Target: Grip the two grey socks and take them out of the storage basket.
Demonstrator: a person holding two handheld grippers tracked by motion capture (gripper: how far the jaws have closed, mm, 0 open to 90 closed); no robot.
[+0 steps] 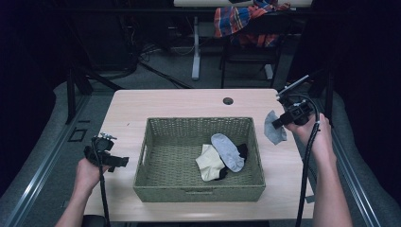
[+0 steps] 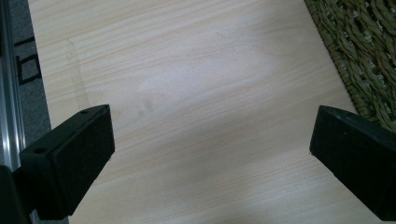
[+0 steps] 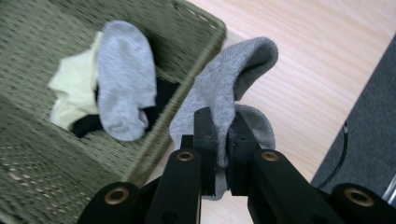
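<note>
Taking the woven basket [image 1: 156, 187] as the landmark, the person's left hand [image 1: 87, 172] sat nearest, off the basket's left wall at the near-left part of the counter [image 1: 165, 101]. The left gripper [image 1: 118, 161] in that hand pointed toward the basket, and in the left gripper view its fingers [image 2: 77, 156] stood wide apart over bare wood with nothing between them, the basket's weave [image 2: 364, 51] showing at the upper right edge.

Inside the basket, toward its right half, lay a pale yellow sock [image 1: 208, 163] with a light grey sock [image 1: 228, 151] draped partly over it, and a black sock [image 1: 242, 150] peeking out from under both. In the right gripper view the same pile appeared: yellow sock [image 3: 70, 88], grey sock [image 3: 123, 79], and black sock [image 3: 86, 125].

Beyond the basket's right wall, just outside it and above the counter, the right gripper [image 1: 279, 123] held a darker grey sock [image 1: 274, 128]. In the right gripper view its fingers [image 3: 205, 140] were pressed together on that sock [image 3: 224, 88], which was folded over and hung beside the basket's rim [image 3: 196, 65].

Farthest off, behind the counter, a plaid cloth [image 1: 241, 21] was draped over a chair.
</note>
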